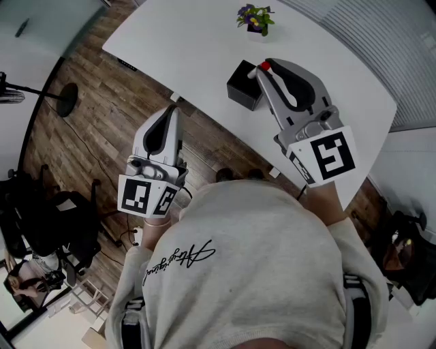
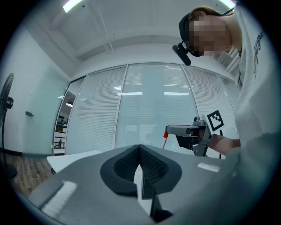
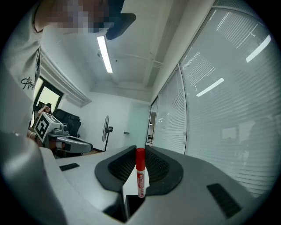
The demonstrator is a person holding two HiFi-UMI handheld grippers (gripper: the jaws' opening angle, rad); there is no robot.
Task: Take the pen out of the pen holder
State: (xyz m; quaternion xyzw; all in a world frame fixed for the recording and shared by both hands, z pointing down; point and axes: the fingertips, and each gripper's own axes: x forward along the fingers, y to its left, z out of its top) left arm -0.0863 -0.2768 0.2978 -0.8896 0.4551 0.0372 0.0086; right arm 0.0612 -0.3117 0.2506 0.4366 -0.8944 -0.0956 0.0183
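My right gripper (image 1: 263,68) is shut on a white marker pen with a red cap (image 1: 263,66), which stands upright between its pads (image 3: 141,176). It hangs just above the black pen holder (image 1: 244,83) on the white table (image 1: 191,41). In the right gripper view the jaws (image 3: 139,151) pinch the pen's body, with the cap poking out above them. My left gripper (image 1: 173,110) is shut and empty, out beyond the table's near edge and over the wooden floor. Its closed jaws (image 2: 139,147) point level, and the right gripper with the pen (image 2: 165,139) shows beyond them.
A small potted plant with purple flowers (image 1: 255,18) stands at the table's far side. A fan stand (image 1: 65,95) and a black office chair (image 1: 61,225) are on the floor at the left. A dark bag (image 1: 403,251) lies at the right. Glass walls with blinds (image 3: 228,110) surround the room.
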